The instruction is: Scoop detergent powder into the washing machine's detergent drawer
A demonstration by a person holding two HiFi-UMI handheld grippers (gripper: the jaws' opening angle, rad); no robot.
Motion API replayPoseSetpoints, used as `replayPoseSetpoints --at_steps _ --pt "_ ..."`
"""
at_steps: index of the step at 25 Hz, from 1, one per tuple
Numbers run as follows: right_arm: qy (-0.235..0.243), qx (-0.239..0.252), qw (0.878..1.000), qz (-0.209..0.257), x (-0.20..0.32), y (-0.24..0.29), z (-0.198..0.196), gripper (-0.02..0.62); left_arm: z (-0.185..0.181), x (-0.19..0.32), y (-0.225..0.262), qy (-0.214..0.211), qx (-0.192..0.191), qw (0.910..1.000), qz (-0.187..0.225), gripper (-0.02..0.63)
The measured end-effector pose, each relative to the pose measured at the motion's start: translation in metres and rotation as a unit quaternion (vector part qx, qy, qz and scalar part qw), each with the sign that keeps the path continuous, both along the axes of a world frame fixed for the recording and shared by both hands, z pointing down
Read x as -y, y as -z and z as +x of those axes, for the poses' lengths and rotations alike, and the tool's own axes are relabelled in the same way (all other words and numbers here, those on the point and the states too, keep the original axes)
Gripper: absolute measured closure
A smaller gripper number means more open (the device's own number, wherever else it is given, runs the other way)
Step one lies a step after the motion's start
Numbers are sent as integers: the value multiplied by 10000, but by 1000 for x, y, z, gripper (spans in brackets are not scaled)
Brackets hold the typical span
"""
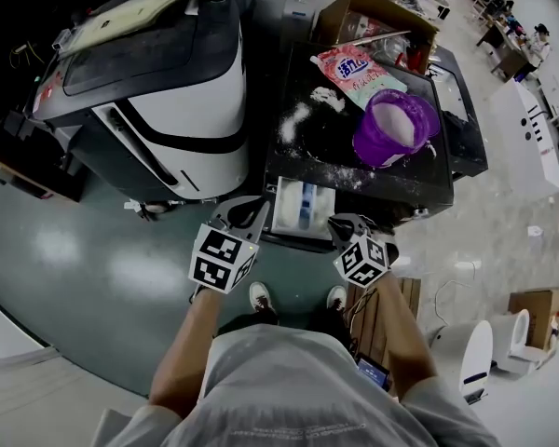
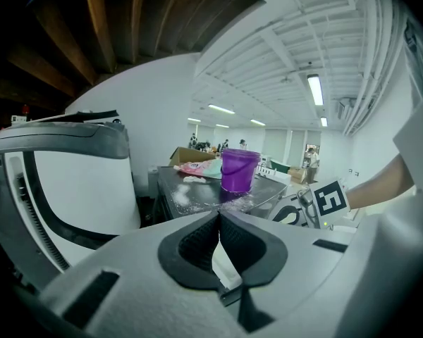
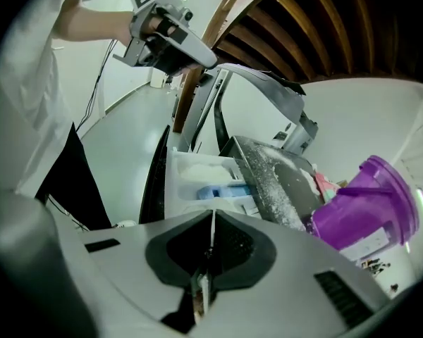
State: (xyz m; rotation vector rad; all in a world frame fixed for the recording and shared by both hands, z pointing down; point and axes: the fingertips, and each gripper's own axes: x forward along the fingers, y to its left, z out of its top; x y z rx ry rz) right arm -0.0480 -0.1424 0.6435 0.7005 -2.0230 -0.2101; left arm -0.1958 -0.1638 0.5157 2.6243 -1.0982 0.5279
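Your left gripper [image 1: 250,214] and right gripper [image 1: 341,223] sit side by side at the lower middle of the head view, with the open drawer [image 1: 284,214] between their tips. It juts from the front of the washer [image 1: 335,152], whose black top is dusted with spilled powder. The purple bucket [image 1: 373,147] stands at the upper right of that top with white powder [image 1: 398,124] in it. A pink and green bag [image 1: 359,73] lies just behind it, and a cardboard box [image 1: 373,12] is further up the frame. A grey and white machine [image 1: 158,82] fills the upper left.

Only the left gripper view shows that claw's state: your left gripper [image 2: 218,213] has its pads meeting at the tips, with nothing between them. Over them you see the bucket [image 2: 238,169] mid frame, and your other gripper at the right edge.

Your right gripper [image 3: 212,213] is also pinched together to a thin line. Only this view looks into the drawer [image 3: 183,189], where a blue insert shows below a compartment of what looks like white powder. The bucket [image 3: 363,206] stands at the right.

The bag carries blue print too small to read. The cubes bear only black and white square patterns.
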Motion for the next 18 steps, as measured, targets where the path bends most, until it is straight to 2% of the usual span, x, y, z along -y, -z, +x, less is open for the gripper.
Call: replayPoseSetpoints --at_steps 6,11,18 --pt "516 -784 9940 565 6 -1 -3 581 -3 0 -1 26 45 10000 10 597" --pt "562 -1154 9876 898 14 -1 -2 583 -4 1 -1 42 70 10000 39 597" --pt "664 -1567 9736 1522 22 6 0 581 -5 2 -1 -25 392 9990 203 597"
